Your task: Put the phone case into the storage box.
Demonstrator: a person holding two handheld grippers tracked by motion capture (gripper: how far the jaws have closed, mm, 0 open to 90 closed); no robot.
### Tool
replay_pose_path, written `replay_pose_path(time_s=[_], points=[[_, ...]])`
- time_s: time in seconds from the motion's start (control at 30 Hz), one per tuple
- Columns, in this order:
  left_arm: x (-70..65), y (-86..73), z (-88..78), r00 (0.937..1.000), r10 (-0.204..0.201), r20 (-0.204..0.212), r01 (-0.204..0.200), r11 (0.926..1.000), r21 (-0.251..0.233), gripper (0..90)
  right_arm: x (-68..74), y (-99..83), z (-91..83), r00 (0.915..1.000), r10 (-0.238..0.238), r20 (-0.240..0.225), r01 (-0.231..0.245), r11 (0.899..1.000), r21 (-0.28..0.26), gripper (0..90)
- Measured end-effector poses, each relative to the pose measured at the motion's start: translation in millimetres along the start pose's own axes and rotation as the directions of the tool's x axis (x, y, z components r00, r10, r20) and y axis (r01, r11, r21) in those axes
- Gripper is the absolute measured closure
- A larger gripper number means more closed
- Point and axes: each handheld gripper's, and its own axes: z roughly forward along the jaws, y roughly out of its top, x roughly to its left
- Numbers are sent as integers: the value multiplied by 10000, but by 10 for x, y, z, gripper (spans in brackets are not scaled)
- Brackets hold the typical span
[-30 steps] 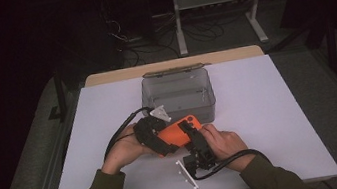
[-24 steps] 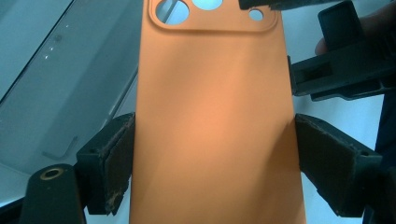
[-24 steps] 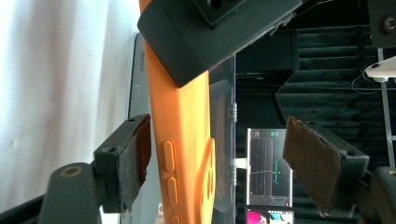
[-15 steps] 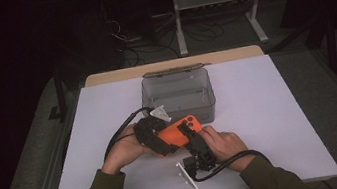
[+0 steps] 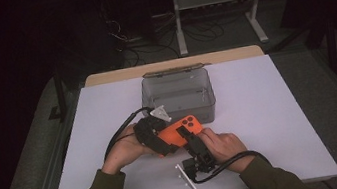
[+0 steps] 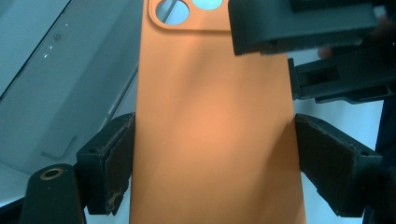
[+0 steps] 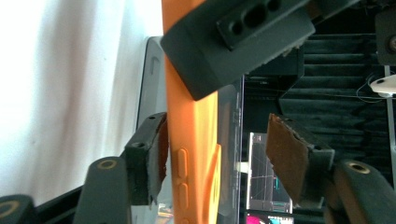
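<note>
- The left claw is clamping the orange phone case by its long edges, keeping it off the white table, just in front of the clear plastic box.
- The right claw is standing half open around the case's thin edge; its jaws have just been closing, one pad touching, the other apart.
- Judging by this, the left is steadying the case so the right can take its own grip.
</note>
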Motion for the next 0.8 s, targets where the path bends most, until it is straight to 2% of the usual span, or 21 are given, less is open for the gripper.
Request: replay_pose_path(time_s=[0.53, 0.8], points=[[2, 3, -3, 10000, -54, 13, 54, 10000, -32, 166, 18, 11, -14, 9999, -134, -74, 134, 9999, -2, 554], [8, 0, -10, 10000, -78, 56, 78, 9999, -78, 166, 27, 15, -15, 9998, -197, -38, 197, 9998, -64, 600]])
